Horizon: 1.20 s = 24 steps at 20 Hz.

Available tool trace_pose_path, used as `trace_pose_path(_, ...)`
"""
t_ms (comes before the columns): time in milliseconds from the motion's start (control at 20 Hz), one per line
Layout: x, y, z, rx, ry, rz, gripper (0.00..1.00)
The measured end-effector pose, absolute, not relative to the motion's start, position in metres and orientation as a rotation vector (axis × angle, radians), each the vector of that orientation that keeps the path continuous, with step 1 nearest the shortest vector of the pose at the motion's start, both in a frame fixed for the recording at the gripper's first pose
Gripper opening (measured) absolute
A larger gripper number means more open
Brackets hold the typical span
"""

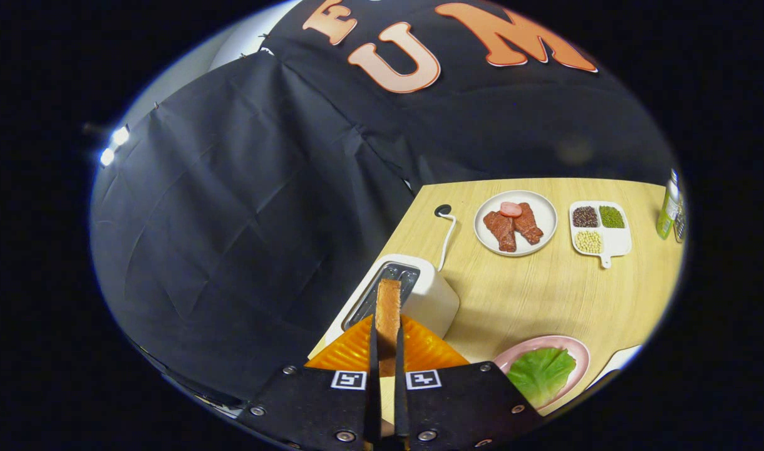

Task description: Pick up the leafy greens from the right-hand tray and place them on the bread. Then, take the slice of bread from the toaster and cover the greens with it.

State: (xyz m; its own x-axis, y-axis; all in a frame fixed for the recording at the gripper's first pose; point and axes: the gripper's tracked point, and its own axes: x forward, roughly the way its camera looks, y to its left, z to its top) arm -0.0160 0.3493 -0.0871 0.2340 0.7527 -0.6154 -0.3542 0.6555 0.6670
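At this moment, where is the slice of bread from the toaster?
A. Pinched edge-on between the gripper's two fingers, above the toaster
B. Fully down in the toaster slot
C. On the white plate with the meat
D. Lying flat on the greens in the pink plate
A: the bread slice stands edge-on between the orange fingers of the gripper, lifted over the toaster, while the greens lie uncovered on the pink plate.

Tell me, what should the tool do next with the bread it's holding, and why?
Probably carry it toward the pink plate and lower it there. The tool is shut on the slice of bread, held edge-on above the white toaster, so it looks to be out of the slot. The lettuce leaf already lies on the plate, uncovered, and the slice is meant to cover it.
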Motion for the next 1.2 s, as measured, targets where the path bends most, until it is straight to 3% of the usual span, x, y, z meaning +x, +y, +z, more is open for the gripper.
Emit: trace_pose_path(1200,-0.067,0.207,-0.21,0.514,1.177,0.639,0.09)
